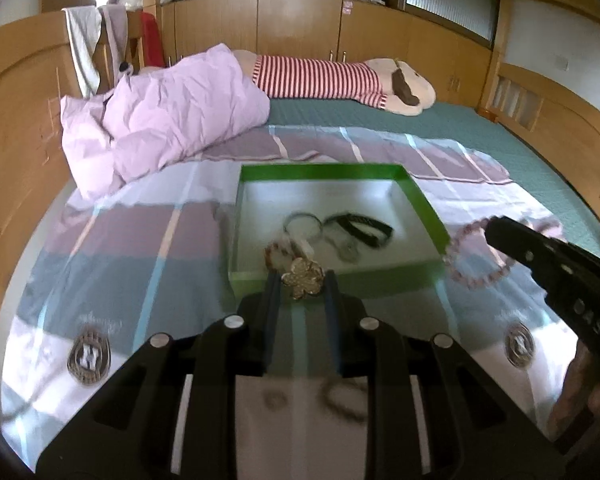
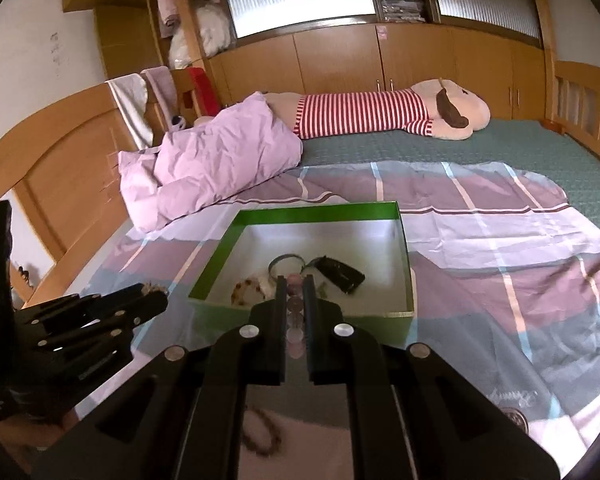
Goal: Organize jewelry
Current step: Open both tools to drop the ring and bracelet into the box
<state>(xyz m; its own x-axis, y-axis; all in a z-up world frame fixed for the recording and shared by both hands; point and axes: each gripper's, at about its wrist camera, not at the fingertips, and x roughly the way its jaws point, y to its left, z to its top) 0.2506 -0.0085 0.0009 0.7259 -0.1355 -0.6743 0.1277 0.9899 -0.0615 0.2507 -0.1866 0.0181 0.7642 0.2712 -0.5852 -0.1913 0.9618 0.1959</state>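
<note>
Now | left gripper (image 1: 302, 282) jaws grasp flower brooch (image 1: 303, 278) | right gripper (image 2: 295, 300) jaws grasp pink bead bracelet (image 2: 295, 304)

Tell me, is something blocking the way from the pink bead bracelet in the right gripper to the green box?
Nothing visible does. The pink bead bracelet hangs in the right gripper near the open green cardboard box, whose right side is bare.

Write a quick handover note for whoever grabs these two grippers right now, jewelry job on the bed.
Left gripper: shut on the gold flower brooch, just short of the green box.
Right gripper: shut on the pink bead bracelet, beside the box's right wall.
Done: a dark bangle, a black strap piece and an amber bead bracelet lie in the box.
Left: drop both held pieces in; then the bracelets still on the sheet near you.
</note>
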